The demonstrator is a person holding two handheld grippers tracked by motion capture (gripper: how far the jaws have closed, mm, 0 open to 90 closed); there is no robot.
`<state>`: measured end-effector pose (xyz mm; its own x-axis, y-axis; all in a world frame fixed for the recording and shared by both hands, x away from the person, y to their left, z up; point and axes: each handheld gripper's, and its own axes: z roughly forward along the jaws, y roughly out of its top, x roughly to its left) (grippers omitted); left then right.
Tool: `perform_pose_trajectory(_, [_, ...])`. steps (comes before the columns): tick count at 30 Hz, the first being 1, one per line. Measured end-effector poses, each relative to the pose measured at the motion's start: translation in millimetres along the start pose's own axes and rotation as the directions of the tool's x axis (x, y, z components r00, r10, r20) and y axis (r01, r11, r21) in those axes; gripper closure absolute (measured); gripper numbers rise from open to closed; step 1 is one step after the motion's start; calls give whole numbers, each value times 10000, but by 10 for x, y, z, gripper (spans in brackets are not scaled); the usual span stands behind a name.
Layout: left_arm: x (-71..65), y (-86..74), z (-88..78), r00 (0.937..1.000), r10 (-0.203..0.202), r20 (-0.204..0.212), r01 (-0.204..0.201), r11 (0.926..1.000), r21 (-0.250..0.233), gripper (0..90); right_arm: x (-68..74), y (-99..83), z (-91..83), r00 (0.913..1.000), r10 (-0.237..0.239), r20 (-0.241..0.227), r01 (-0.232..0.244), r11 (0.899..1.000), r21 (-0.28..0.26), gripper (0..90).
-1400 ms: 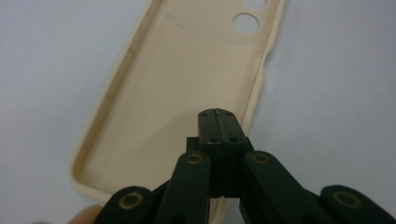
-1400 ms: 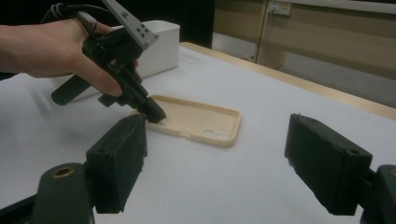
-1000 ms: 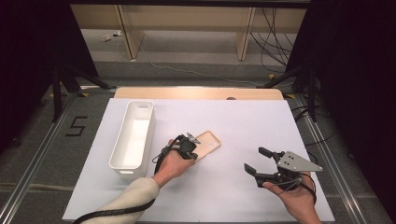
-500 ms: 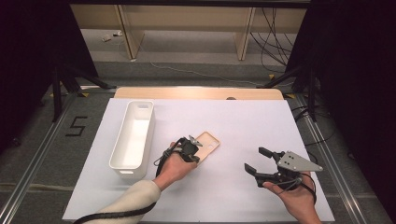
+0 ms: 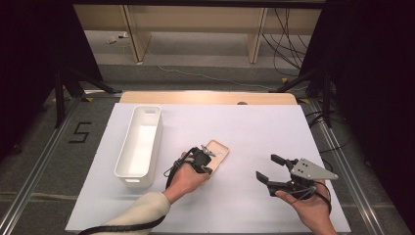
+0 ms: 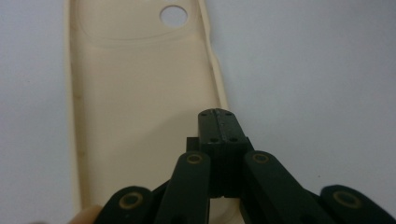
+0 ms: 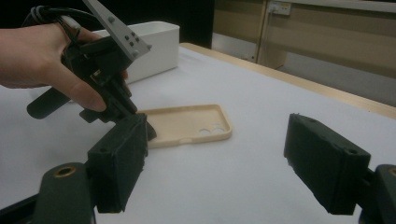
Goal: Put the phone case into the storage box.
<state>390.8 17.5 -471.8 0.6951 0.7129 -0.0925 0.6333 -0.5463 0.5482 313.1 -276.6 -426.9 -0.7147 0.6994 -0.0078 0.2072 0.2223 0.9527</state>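
A beige phone case (image 5: pixel 219 151) lies open side up on the white sheet at mid-table. My left gripper (image 5: pixel 204 165) is shut and points down at the case's near end. In the left gripper view its closed tips (image 6: pixel 217 114) sit over the case's inner face (image 6: pixel 140 93), close to the right rim. Whether they pinch that rim I cannot tell. My right gripper (image 5: pixel 268 166) hovers open to the right, a hand's width from the case. Between its spread jaws (image 7: pixel 219 158) I see the case (image 7: pixel 187 122) and the left gripper (image 7: pixel 126 105) reaching down to it.
A long white bin (image 5: pixel 126 147) stands left of the case, lengthwise away from me, and shows again (image 7: pixel 154 42) behind the left hand. The white sheet (image 5: pixel 254 127) covers the table up to a wooden strip (image 5: pixel 205 97) at the far edge.
The left gripper has edged slightly toward me over the case's near end. The right gripper has kept still.
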Motion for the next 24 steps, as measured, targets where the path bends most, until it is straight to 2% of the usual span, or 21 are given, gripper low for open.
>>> perform_pose_trajectory(2, [-18,-2,0,9999,-107,112,107,9999,9,900,-1,-1,0,10000,-11,7,11,10000,5,230])
perform_pose_trajectory(9, [-97,-2,7,9994,-109,335,106,9999,70,900,1,0,0,10000,-18,-9,18,10000,-9,230])
perform_pose_trajectory(19, [-159,8,20,9985,-269,472,267,9996,57,900,-2,-2,1,10000,-32,5,32,10000,20,231])
perform_pose_trajectory(24, [-191,21,33,9983,-228,540,225,9997,67,900,-2,-2,2,10000,-50,1,50,10000,14,231])
